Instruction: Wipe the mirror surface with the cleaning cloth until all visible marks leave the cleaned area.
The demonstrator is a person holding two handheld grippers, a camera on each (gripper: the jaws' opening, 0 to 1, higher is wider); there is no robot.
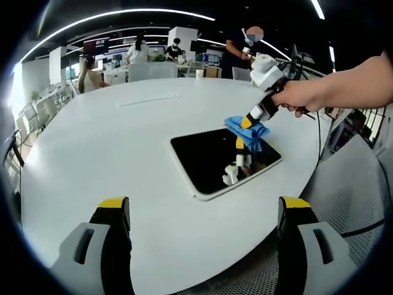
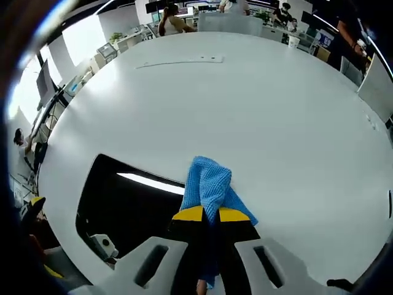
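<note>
From the right gripper view, the right gripper point(image 2: 210, 216) has its yellow-tipped jaws pinched tight on a blue cleaning cloth point(image 2: 209, 184), which bunches up ahead of the tips and sits right on the edge of the dark mirror point(image 2: 129, 203). The mirror lies flat on a big round white table point(image 2: 258, 110) and reflects a bright ceiling light strip. Far side of the table there's a paper cup point(image 2: 293, 42), with people at desks behind it.

The left gripper view looks from off the near edge of the table point(image 1: 110, 135), facing far across it, with the mirror point(image 1: 215, 161) well ahead and the right gripper point(image 1: 250, 120) beyond. The right gripper view looks steeply down from close above the mirror point(image 2: 129, 206), its jaws just over the cloth point(image 2: 209, 184). Both views share the mirror, cloth point(image 1: 249, 130) and tabletop point(image 2: 258, 104).
</note>
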